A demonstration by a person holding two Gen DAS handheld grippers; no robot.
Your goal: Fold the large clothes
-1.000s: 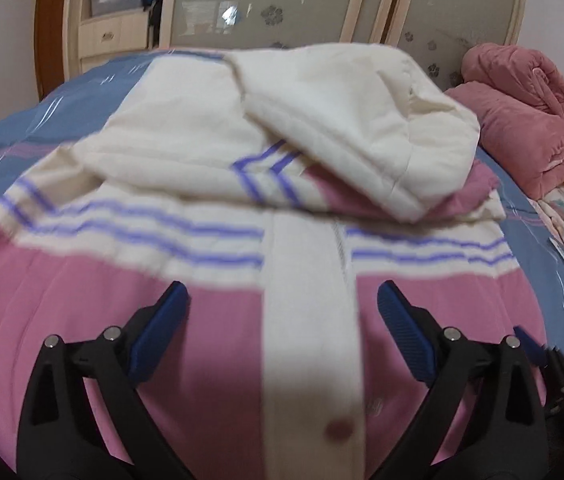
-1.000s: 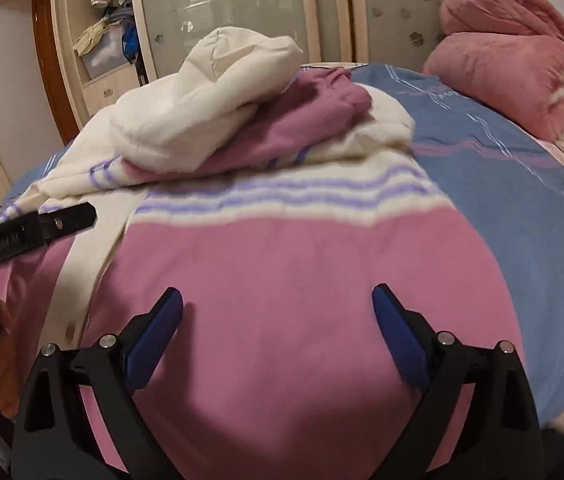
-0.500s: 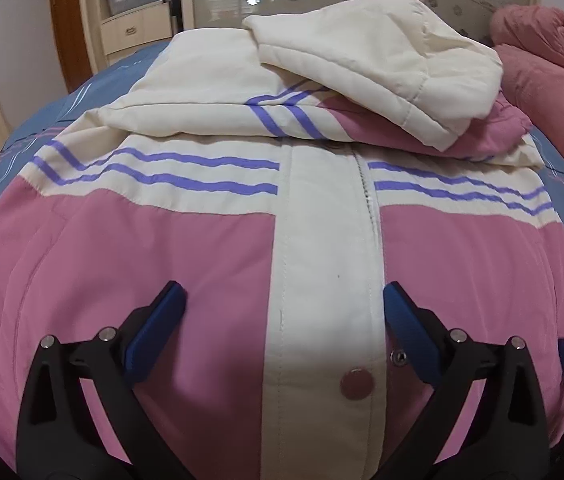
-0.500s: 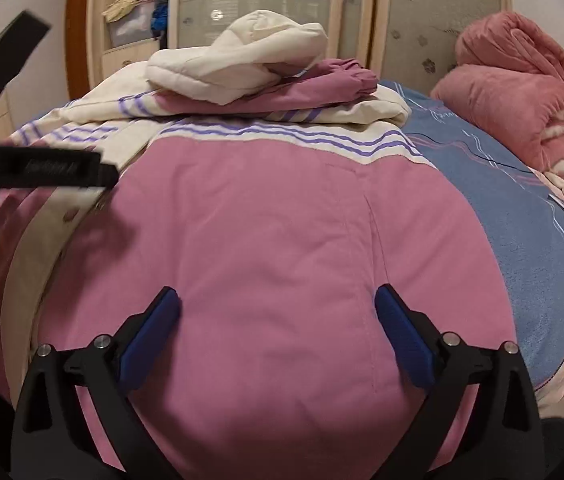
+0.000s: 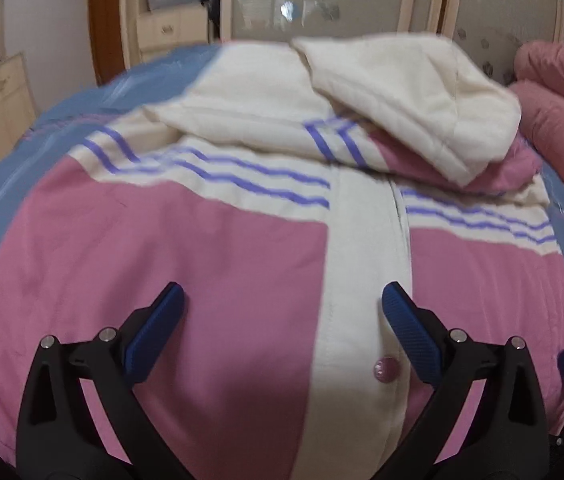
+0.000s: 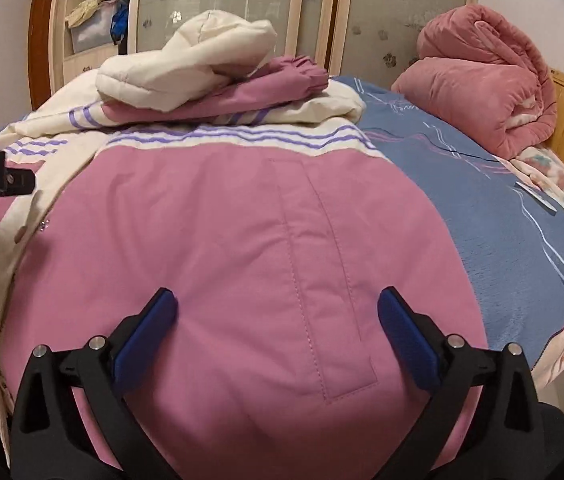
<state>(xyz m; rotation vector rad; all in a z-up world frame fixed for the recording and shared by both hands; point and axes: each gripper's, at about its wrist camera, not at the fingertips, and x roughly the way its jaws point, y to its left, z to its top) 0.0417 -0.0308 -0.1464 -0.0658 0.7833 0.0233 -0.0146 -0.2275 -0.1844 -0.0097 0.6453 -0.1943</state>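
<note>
The pink-and-cream jacket [image 5: 209,264] lies flat on the blue bed [image 6: 494,216], running lengthwise away from both grippers, hood [image 6: 201,60] farthest. Left gripper [image 5: 282,308] and right gripper [image 6: 277,308] hover spread, holding nothing. Wardrobe [image 6: 217,4] stands beyond.

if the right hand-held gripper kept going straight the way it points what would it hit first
Most likely the pink front panel of the jacket, near its pocket flap; the open right hand-held gripper looks just above it, though depth is unclear.

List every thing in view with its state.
Jacket: flat on bed, front closed, sleeves folded in.
Hood: flopped over sleeves.
Left gripper: open, empty, over jacket.
Right gripper: open, empty, over jacket.
Quilt: rolled up.
Bed: covered.
</note>
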